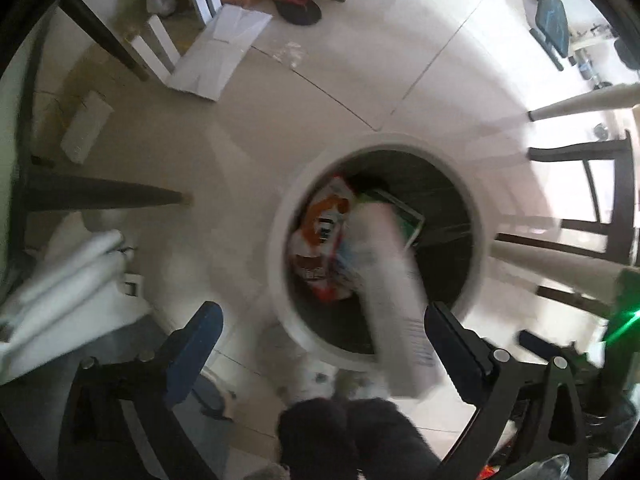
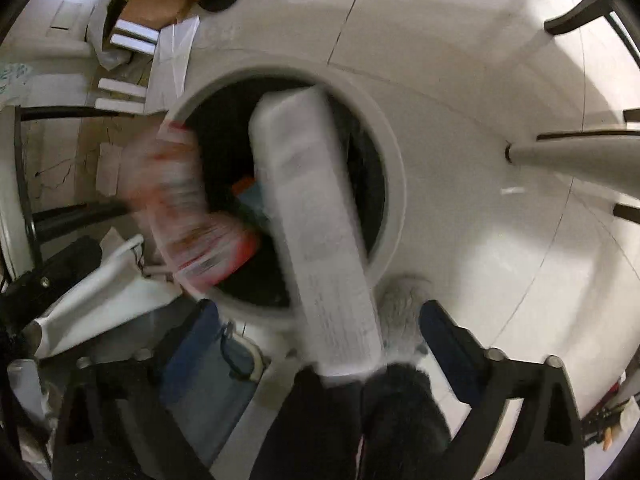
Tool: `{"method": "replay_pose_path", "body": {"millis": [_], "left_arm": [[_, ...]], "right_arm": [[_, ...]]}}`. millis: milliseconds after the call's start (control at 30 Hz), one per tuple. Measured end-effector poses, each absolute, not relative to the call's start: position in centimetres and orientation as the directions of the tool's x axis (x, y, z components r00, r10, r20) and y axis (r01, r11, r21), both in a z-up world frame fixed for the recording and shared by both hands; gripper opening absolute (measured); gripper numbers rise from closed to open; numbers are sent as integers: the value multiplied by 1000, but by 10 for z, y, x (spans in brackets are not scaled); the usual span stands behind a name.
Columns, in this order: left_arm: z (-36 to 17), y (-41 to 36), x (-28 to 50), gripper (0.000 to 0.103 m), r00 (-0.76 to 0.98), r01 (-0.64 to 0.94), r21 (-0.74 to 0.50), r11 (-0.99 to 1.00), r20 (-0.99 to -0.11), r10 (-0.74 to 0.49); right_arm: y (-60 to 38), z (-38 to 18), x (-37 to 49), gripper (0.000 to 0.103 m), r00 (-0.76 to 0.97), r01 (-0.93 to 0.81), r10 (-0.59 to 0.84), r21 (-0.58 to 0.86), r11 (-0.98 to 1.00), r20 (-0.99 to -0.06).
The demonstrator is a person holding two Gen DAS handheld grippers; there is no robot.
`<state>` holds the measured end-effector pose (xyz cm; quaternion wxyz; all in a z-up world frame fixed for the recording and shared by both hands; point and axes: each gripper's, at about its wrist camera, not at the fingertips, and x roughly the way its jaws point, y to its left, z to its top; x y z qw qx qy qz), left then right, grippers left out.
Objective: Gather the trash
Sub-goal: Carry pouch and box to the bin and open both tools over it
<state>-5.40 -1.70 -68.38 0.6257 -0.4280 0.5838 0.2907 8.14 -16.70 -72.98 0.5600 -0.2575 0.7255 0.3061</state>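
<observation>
We hold both grippers above a round white bin (image 1: 280, 240) that stands on a pale tiled floor (image 1: 360, 72).

In the left wrist view the bin fills the centre right of the frame. Our left gripper (image 1: 320, 340) is spread wide, its two dark fingers at the lower left and lower right, gripping nothing. A long white box (image 1: 396, 292) lies blurred between them, nearer the right finger. We cannot tell whether it touches that finger. Its far end points down into the bin's dark mouth. Inside the bin, at the centre of the frame, sits an orange and white wrapper (image 1: 324, 240) with a green-edged packet (image 1: 408, 216) just beside it.

In the right wrist view the bin (image 2: 394, 184) sits at the upper centre. Our right gripper (image 2: 320, 328) is also splayed open, and the box (image 2: 316, 236) runs from the lower centre up across the bin's opening, free of both fingers. A blurred red and white wrapper (image 2: 188, 208) hangs over the bin's left rim.

At the upper left of both frames lie flattened cardboard (image 1: 216, 56) and a black sandal (image 1: 298, 6). Chair legs (image 1: 580, 104) stand at the right edge of the left view.
</observation>
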Motion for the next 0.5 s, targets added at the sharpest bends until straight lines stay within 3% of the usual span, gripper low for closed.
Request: {"method": "replay_pose_path", "body": {"millis": [200,500], "left_arm": [[-652,-36,-69,103,47,-859,-72,508,-997,-62],[-587,-62,-84,103,32,-863,-52,503,-998,-48]], "right_arm": [[-162,-706,90,103,-120,-738,-36,65,672,-992],[-181,-627,85,103,-55,-748,-36,17,663,-998]]}}
